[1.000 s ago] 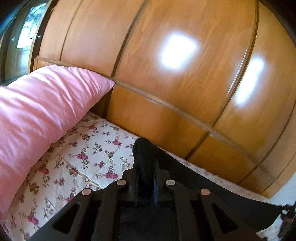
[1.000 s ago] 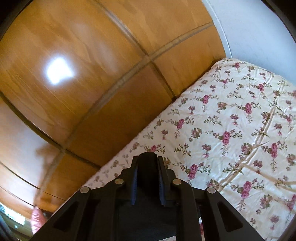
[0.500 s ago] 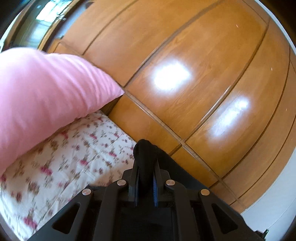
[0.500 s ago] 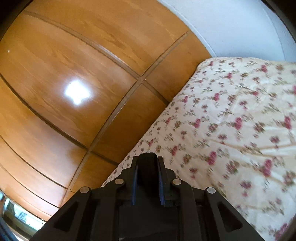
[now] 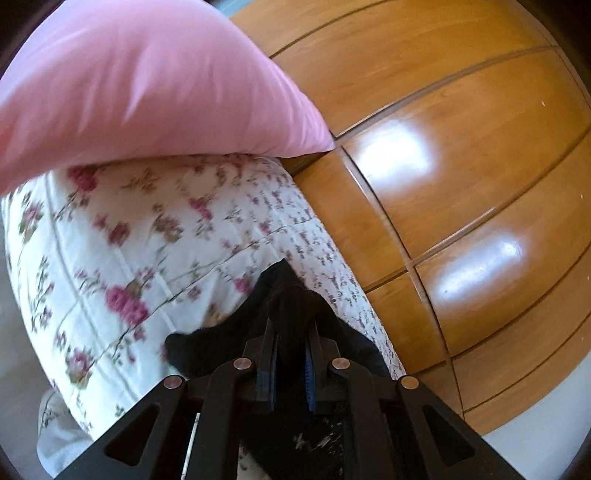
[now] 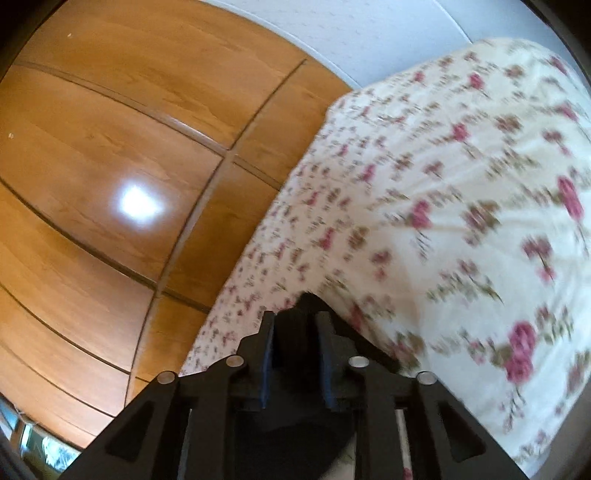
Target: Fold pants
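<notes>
Both tongs, left tongs (image 5: 290, 325) and right tongs (image 6: 297, 332), are clamped on the black pants (image 5: 229, 332) above the bed (image 5: 129, 240), and uneven lifting could skew the fold toward the pillow (image 5: 140, 88) at ten o'clock.

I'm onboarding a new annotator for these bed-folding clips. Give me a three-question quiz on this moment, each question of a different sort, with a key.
1. True or false: both the left gripper and the right gripper are shut on the black pants.
2. Multiple choice: in the left wrist view, the pink pillow lies
A. on the floral bedspread, its corner by the wooden wardrobe
B. on the floor
C. between the fingers
3. Fill in: in the right wrist view, beyond the far end of the bed, next to the wardrobe, stands a plain ____ wall.

Key: 1 true; 2 A; 3 white.
</notes>
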The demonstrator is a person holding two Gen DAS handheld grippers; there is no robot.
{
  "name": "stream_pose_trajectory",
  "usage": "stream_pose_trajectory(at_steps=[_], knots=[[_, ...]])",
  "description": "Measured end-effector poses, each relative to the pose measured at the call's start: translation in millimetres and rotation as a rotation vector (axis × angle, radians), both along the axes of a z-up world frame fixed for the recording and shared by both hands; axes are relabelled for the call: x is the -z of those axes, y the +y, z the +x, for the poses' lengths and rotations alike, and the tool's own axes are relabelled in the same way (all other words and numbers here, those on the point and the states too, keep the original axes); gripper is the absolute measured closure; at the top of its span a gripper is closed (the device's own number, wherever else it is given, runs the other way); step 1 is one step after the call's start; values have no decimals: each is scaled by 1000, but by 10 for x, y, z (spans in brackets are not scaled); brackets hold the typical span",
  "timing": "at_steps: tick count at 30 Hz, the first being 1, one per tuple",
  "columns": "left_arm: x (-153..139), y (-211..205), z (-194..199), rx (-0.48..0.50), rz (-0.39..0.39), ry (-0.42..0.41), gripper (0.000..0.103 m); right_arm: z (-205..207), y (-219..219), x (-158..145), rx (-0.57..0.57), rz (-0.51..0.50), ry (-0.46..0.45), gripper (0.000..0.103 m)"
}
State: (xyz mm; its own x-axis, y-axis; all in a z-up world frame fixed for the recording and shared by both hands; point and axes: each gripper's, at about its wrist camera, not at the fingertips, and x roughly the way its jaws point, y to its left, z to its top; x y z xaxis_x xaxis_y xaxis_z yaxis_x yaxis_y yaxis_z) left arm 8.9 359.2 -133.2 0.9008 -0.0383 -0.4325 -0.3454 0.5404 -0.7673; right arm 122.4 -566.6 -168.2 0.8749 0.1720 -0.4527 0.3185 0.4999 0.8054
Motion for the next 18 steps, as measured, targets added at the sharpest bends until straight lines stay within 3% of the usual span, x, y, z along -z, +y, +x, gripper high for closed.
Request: stream_pose_trajectory(at_steps=[2,3,5,7,10,13,18], knots=[[-7,-54,-29,-14,36,18,83,-63,7,50,29,10,30,63],[-2,-67,-51,-17,48,25,71,-92,0,58,42,29,31,62],[16,-42,-117,-30,38,40,58,-173,-44,20,90,56,34,59],[59,38,-201,-31,-35,33,57,-274,-49,-119,150,22,21,56],[84,111,-323,-66,-134,20,51,-370,34,-362,146,-53,-3,40],[50,113,-452,-99,-179,5,47,-451,196,-470,115,-83,10,39],[-44,-6,-450,-36,-232,-39,46,-503,521,-324,-33,101,33,39]])
